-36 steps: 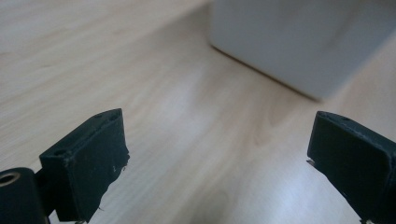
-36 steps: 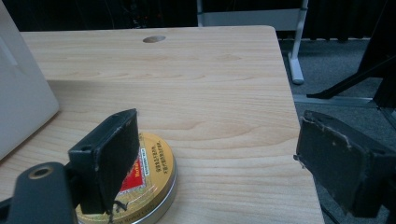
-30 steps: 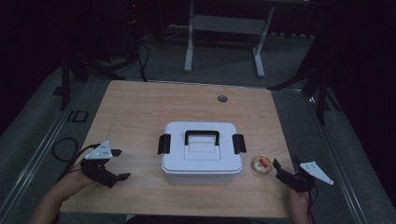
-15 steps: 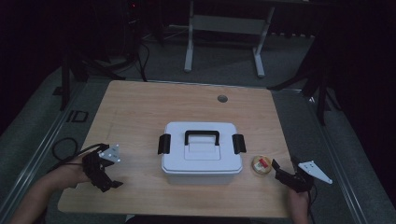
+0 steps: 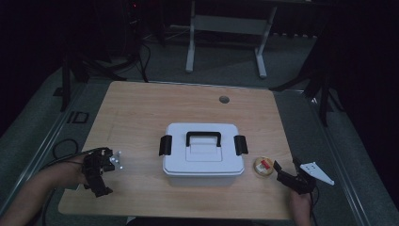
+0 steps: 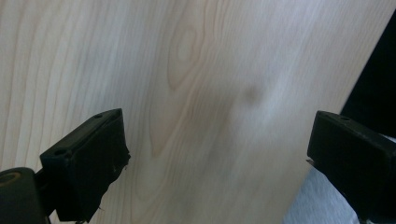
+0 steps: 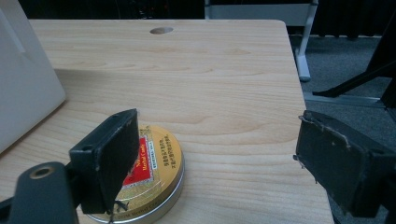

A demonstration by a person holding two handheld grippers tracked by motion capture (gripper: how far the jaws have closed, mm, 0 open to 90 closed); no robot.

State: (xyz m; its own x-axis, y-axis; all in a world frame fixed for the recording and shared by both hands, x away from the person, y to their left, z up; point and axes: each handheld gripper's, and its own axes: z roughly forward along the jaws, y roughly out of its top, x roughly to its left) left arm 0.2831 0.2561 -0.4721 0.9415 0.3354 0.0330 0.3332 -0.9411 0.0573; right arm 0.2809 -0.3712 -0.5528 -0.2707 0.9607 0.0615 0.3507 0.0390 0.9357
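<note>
Tin [image 7: 149, 182] lies near table [image 5: 141, 113] right edge, beside box [image 5: 202, 157], partly behind right gripper's [image 7: 219, 158] left jaw; jaws open. Left gripper [image 6: 219, 158] open over bare wood.

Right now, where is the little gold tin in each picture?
High view: the gold tin lies right of the white box, just ahead of the right tongs.
Left gripper view: bare wooden table between the left tongs.
Right gripper view: the tin sits low, behind one jaw.
Shared landmark: the table's round hole.
</note>
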